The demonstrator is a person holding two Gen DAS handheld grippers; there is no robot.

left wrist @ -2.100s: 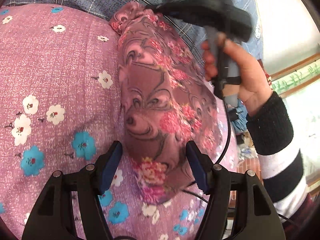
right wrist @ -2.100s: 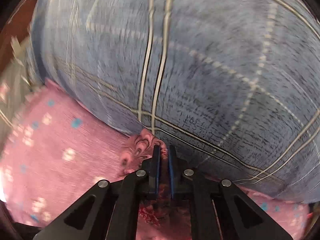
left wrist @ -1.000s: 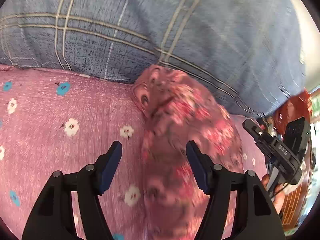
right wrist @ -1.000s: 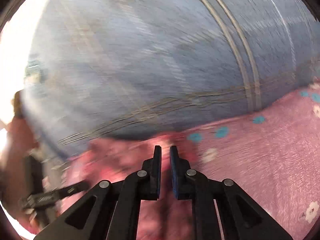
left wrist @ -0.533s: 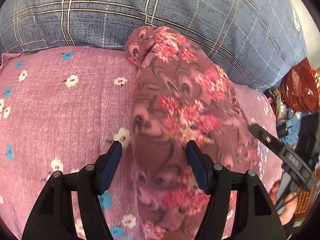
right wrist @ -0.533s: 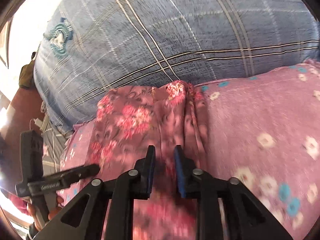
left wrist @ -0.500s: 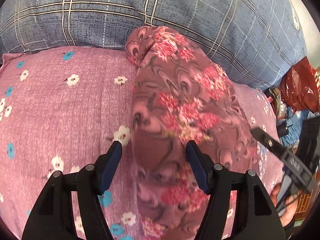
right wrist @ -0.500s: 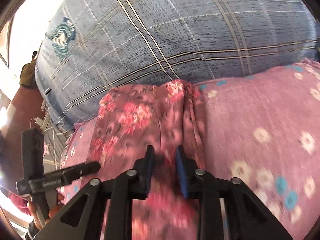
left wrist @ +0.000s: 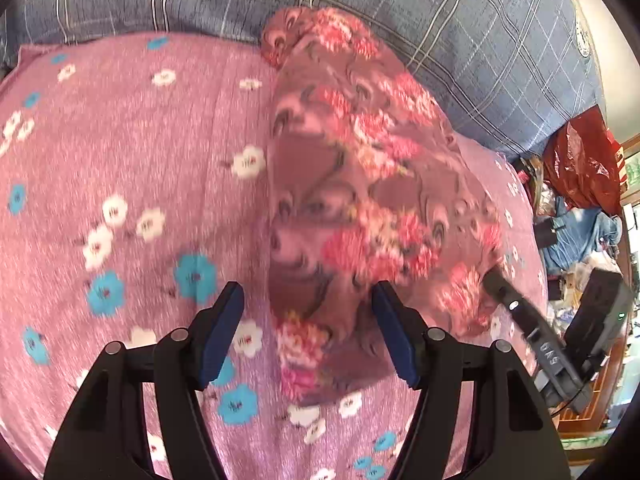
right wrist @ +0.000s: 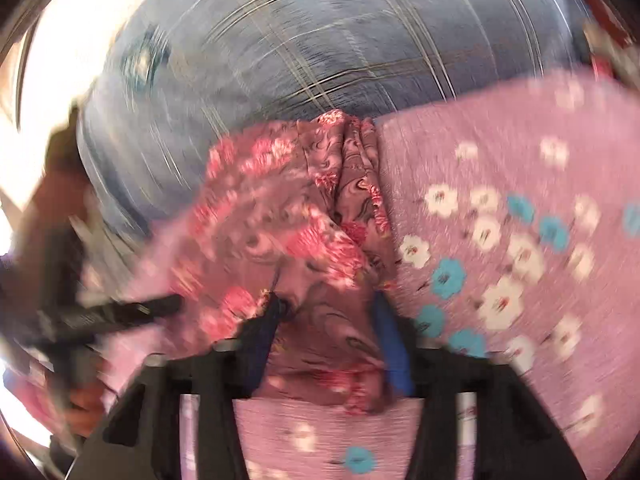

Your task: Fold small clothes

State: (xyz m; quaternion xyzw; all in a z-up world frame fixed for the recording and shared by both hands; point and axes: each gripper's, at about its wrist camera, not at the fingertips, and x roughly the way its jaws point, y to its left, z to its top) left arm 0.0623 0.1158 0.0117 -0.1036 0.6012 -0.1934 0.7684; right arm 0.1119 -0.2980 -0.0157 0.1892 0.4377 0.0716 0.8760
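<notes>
— Garment position, please?

— The flowered garment (left wrist: 360,184) lies lengthwise on the pink flowered sheet (left wrist: 120,140), running straight ahead from the left claw (left wrist: 308,320). Its near end sits between that claw's two fingers. Its bunched far end meets the blue checked cloth (left wrist: 460,20) ahead.

— And the left claw itself?

— Wide, with nothing pinched. The garment's straight left edge runs just inside the left finger, with a strip of sheet showing between them. On the other side the cloth spreads out past the right finger.

— The right claw?

— The right claw (right wrist: 326,320) is at the garment's far long edge, off to the right of the left one. Its jaws have just been closing, yet its own view shows them standing apart, with a thick fold of the garment filling the gap. That view is blurred, so I cannot tell whether the pads press on the fold.

— Room to move?

— Left of the left claw there is a broad stretch of bare sheet. Ahead, the checked cloth closes it off. To the right, just past the right claw, the sheet's edge falls away, with a red bag (left wrist: 580,160) and clutter beyond.
</notes>
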